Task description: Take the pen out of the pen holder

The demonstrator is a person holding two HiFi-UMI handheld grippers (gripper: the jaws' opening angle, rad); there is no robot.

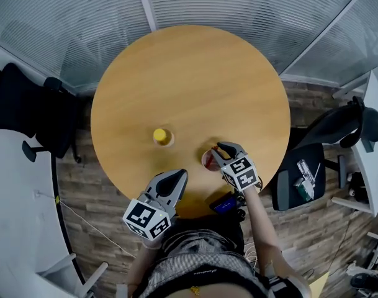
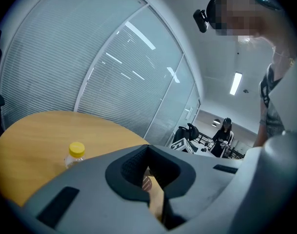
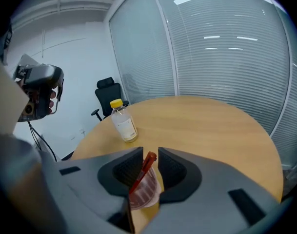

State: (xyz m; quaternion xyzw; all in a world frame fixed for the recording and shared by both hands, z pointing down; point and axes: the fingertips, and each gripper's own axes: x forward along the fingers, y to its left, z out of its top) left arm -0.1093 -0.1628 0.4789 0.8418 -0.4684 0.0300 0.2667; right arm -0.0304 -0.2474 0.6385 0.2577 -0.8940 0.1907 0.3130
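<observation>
A clear, red-striped pen holder point(image 1: 207, 161) point(image 3: 143, 191) stands on the round wooden table point(image 1: 195, 85) near its front right edge. A red pen point(image 3: 147, 164) leans upright in it. My right gripper point(image 1: 220, 149) point(image 3: 150, 155) hovers over the holder, open only by a narrow gap, and the pen's top sits between its jaws against the left one. My left gripper point(image 1: 176, 177) point(image 2: 148, 147) is shut and empty above the table's front edge. Behind its jaws in the left gripper view a sliver of the holder point(image 2: 147, 182) shows.
A small bottle with a yellow cap point(image 1: 162, 135) point(image 3: 123, 122) point(image 2: 75, 154) stands left of the holder. Glass walls with blinds ring the far side. Black office chairs point(image 1: 27, 110) point(image 1: 337, 129) flank the table. A blue object point(image 1: 225, 203) lies at the near edge.
</observation>
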